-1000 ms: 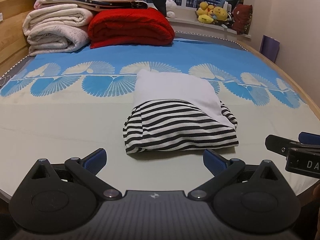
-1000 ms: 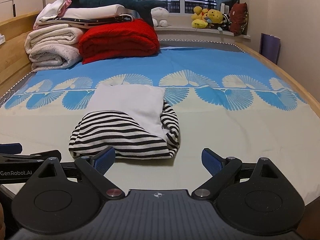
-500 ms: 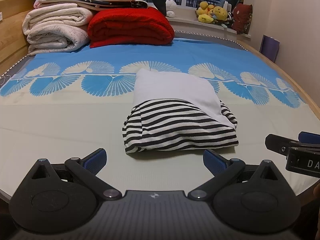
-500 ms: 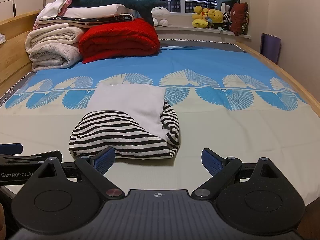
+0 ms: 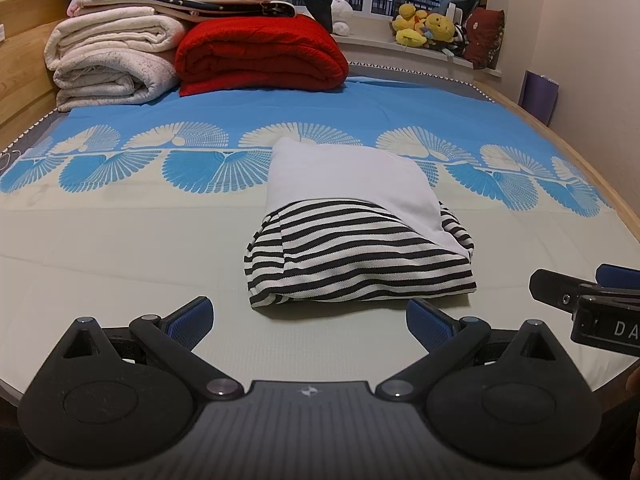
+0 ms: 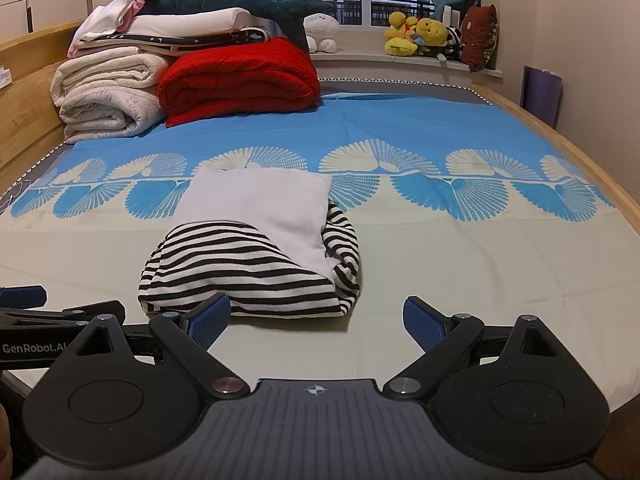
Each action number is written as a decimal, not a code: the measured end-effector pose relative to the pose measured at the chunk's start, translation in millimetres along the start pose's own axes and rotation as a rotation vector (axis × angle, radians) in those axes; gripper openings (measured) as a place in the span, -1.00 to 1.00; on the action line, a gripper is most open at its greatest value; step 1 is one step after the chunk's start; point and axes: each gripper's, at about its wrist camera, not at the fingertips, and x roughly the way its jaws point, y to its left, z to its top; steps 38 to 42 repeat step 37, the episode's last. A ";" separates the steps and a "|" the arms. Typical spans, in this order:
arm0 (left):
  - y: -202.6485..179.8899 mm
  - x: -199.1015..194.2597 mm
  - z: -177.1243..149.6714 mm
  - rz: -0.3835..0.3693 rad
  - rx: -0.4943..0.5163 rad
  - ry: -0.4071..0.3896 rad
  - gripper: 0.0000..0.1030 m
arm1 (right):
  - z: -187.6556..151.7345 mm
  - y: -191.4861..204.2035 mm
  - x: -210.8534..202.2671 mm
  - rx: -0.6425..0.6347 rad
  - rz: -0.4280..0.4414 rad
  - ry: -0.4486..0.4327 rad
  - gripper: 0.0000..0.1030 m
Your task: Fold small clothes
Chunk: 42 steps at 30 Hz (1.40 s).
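We find the left tongs [image 5: 310, 318] and the right tongs [image 6: 316, 316] both held low over the near edge of the bed [image 5: 120, 248], each with its blue pads spread wide apart and nothing between them. In the right wrist view the left tongs show at about 9 o'clock; in the left wrist view the right tongs show at about 3 o'clock.

The striped garment [image 5: 360, 260] lies folded on the pale part of the bed cover, at 12 o'clock from the left tongs and nearer 11 o'clock from the right tongs. A white garment [image 5: 348, 176] lies over its far half, its near right corner draped down the striped bundle. Neither pair of tongs touches the cloth, though in the right wrist view one blue pad [image 6: 208, 318] overlaps the striped hem; we cannot tell whether it makes contact.

We judge the fold to be far advanced, possibly complete.

Risks noted:
- The striped bundle is rounded and loose at its right end; a grip on a single layer there would likely pull the fold open.
- The white garment rests unsecured; lifting or sliding the bundle could shed it.
- A low approach could snag the bed cover along with the hem.
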 end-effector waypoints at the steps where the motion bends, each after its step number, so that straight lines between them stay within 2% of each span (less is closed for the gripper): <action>1: -0.1 0.0 0.0 -0.001 0.000 0.000 0.99 | -0.1 0.3 -0.2 0.001 -0.001 0.000 0.81; 42: -0.5 -0.7 -0.1 -0.007 0.004 -0.005 0.99 | -0.3 1.6 0.2 0.000 0.000 0.001 0.81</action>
